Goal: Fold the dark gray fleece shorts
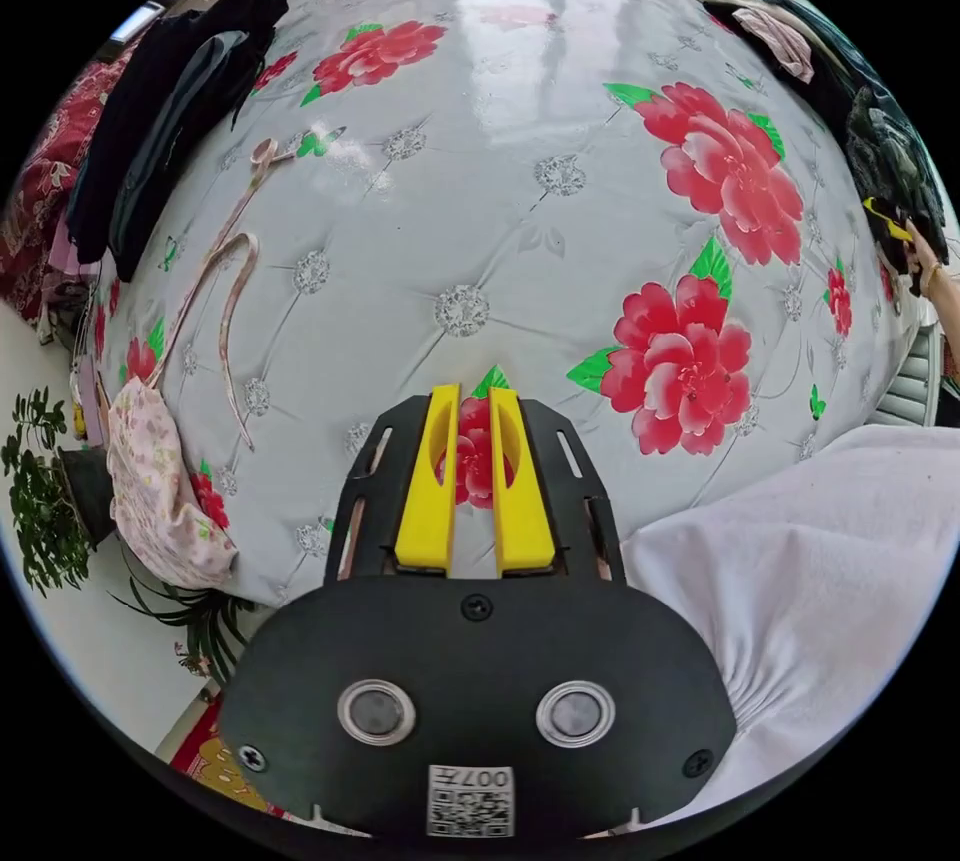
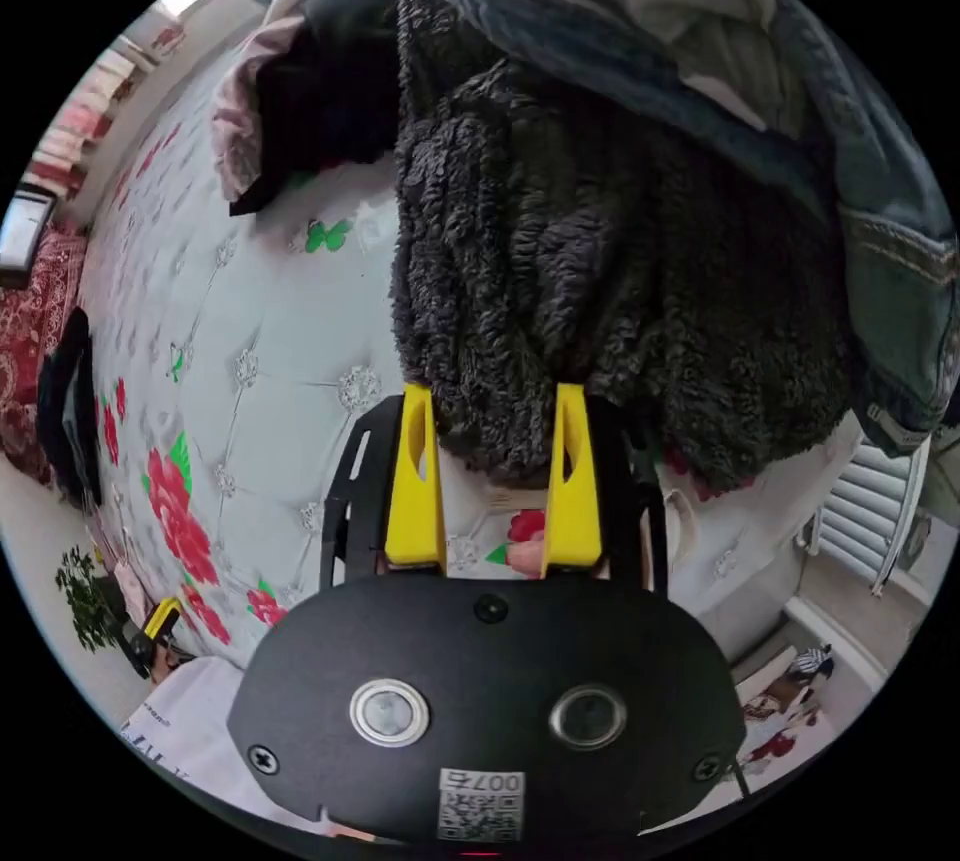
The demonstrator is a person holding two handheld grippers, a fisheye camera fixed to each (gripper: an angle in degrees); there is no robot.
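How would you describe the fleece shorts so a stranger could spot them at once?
Start at the table with the flowered cloth and find the clothes pile at its edge. The fleece shorts hang at the front, before the right gripper. Their dark, curly fuzz differs from the smooth jeans beside them.

Fleece shorts (image 2: 600, 301) lie on the table (image 1: 480, 201), under a jeans pile (image 2: 760, 101); houseplant (image 1: 40, 491) beside the table.

Fleece shorts (image 2: 600, 281) partly under jeans (image 2: 880, 231)

Left claw (image 1: 472, 401) above floral tablecloth (image 1: 520, 181)
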